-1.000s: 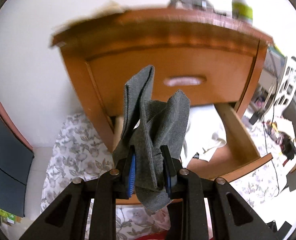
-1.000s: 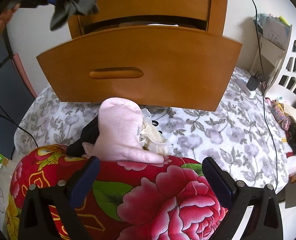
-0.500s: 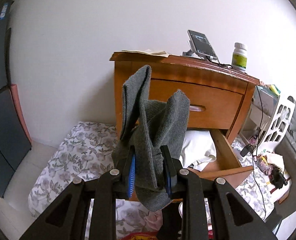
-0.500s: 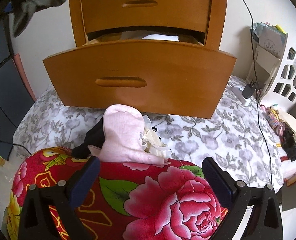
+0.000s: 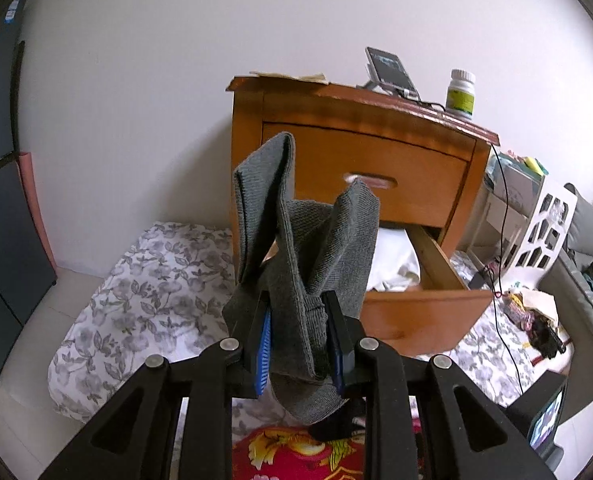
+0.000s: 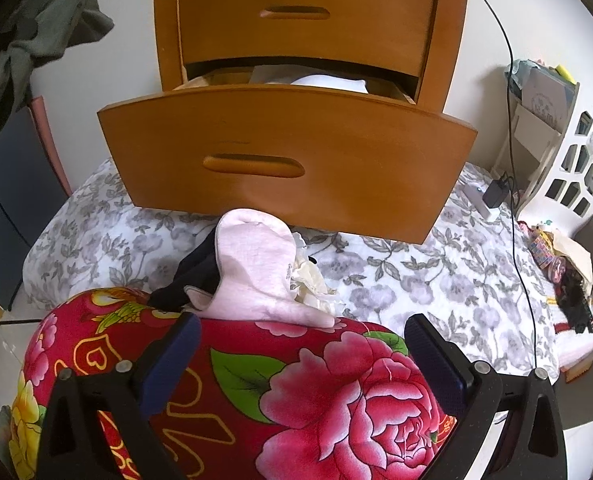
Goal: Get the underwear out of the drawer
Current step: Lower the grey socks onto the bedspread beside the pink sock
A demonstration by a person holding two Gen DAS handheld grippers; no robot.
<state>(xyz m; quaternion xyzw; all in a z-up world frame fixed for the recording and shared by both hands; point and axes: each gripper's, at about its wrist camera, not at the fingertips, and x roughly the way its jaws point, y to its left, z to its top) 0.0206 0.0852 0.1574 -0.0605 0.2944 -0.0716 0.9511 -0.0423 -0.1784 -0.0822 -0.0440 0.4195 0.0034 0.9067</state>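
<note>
Underwear, grey knit: pinched between the blue pads of the left gripper, clear of the drawer. Two folded ends stand up above the pads; a short end hangs below them. In the right wrist view the same grey piece shows at the upper left corner, up in the air beside the nightstand.

Drawer: lower one of the nightstand, pulled out. White cloth lies inside, toward the back. Upper drawer closed.

Right gripper: jaws spread wide, nothing between the pads. It hangs over a red floral quilt.

Pile on the far edge of the quilt, just in front of the drawer front: pink garment on top, black garment touching it on the left, cream lace piece touching it on the right.

Grey floral bedding lies under the nightstand and beyond the quilt.

Nightstand top: phone on a stand near the back edge, bottle at the right corner, papers at the left corner. A black cable runs down the right side.
</note>
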